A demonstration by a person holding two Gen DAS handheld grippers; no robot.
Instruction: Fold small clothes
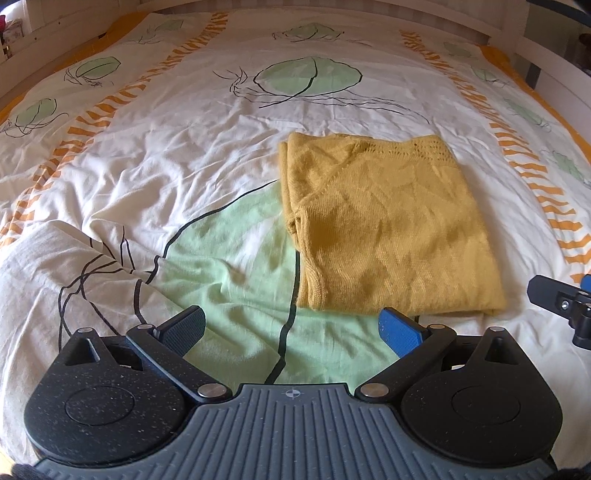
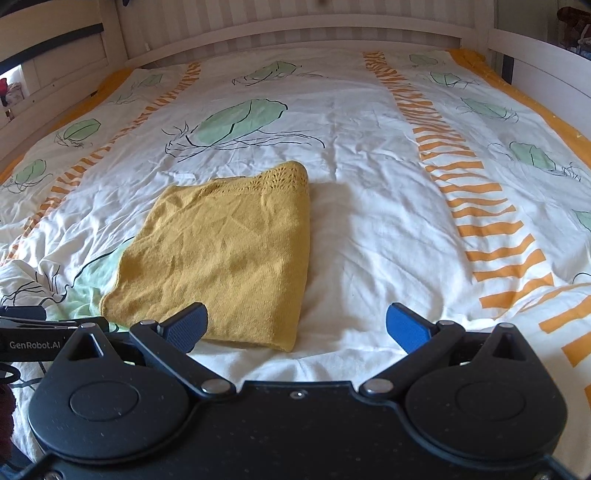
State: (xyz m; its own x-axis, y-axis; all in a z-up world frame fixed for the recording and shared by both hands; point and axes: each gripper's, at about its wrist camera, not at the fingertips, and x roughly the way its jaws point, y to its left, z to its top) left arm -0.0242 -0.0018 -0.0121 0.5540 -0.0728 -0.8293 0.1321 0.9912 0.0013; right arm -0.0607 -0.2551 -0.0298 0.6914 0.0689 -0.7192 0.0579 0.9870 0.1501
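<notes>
Knitted mustard garment [image 1: 388, 229] is lying folded on the bed [image 1: 184, 147], long axis toward 12 o'clock, at 1 o'clock from the gaping left hand-held gripper [image 1: 293, 328] and 11 o'clock from the equally spread right hand-held gripper [image 2: 297, 326], which is sitting nearer its front edge.

"GenRobot.AI" (white) on left hand-held gripper [image 2: 22, 325]

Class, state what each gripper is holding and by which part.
Nothing: left gripper and right gripper are open and empty; the folded yellow knit lies free.

Shelf clutter [image 1: 11, 31] too small to identify, right gripper [image 1: 561, 299] cropped by frame edge
</notes>
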